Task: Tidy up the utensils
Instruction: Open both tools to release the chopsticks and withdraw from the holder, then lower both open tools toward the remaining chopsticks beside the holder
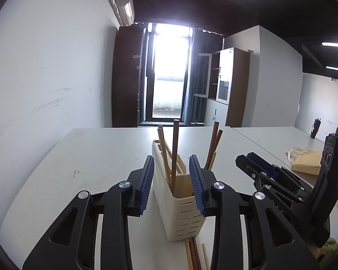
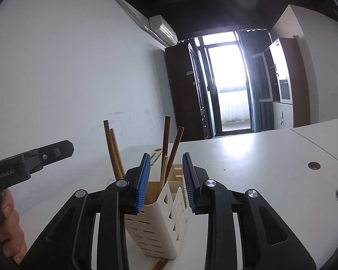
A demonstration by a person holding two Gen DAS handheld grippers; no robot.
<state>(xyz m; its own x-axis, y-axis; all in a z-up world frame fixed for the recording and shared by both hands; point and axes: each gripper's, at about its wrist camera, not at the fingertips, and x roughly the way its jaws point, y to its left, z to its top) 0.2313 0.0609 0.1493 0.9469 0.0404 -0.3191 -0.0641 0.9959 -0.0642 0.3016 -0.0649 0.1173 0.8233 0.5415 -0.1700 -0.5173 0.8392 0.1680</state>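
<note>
A cream slotted utensil holder stands on the white table. Brown and pale chopsticks stand upright in its compartments. Several more chopsticks lie flat on the table at its near foot. My left gripper is open, its blue pads flanking the holder's near end without pressing on it. My right gripper is open as well, with the holder's corner and two chopsticks showing between its pads. The right gripper also shows just right of the holder in the left wrist view.
A white wall runs along the table's left side. A beige tote bag and a dark upright object sit on the adjoining table at right. Round cable holes mark the right tabletop. A hand holds the left gripper's handle.
</note>
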